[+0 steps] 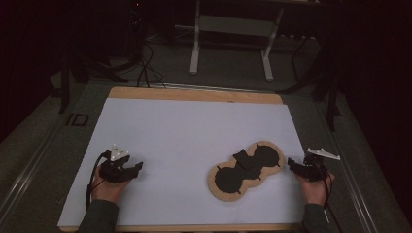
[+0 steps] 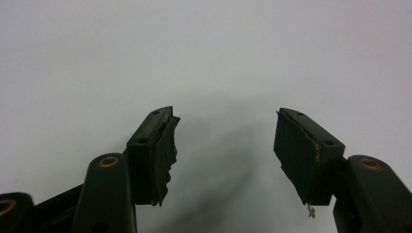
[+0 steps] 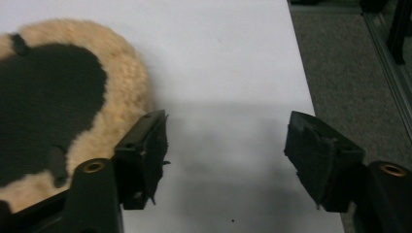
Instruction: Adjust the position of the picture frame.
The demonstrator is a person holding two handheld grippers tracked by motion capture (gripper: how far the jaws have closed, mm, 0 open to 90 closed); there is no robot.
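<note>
While both grippers sat low near the person's edge, the table [image 1: 194, 94] carried a white sheet [image 1: 194, 131] over most of its wooden top, with a strip of bare wood at the far edge. Beyond it, a white metal frame [image 1: 233, 39] stood on the grey floor, and dark cables [image 1: 145, 68] trailed near the table's far left corner. Nothing lay between either gripper and the pad.

Left gripper [image 1: 127, 170] rested on the sheet at the near left, held by the left hand [image 1: 108, 187], jaws spread wide, nothing between them; the left gripper view showed bare white sheet past the jaws. Right gripper [image 1: 302, 166] was at the near right edge of the sheet, in the right hand [image 1: 316, 187], jaws also spread apart and empty.

Fleece pad [image 1: 247, 170] lay flat on the sheet right of centre, just beside the right gripper. It was peanut-shaped with two round lobes, a tan woolly rim and black centres. A small black flap [image 1: 243, 159] sat at the waist between the lobes. In the right gripper view the pad's fuzzy edge [image 3: 121, 97] sat just beyond the camera-left jaw; contact unclear.
</note>
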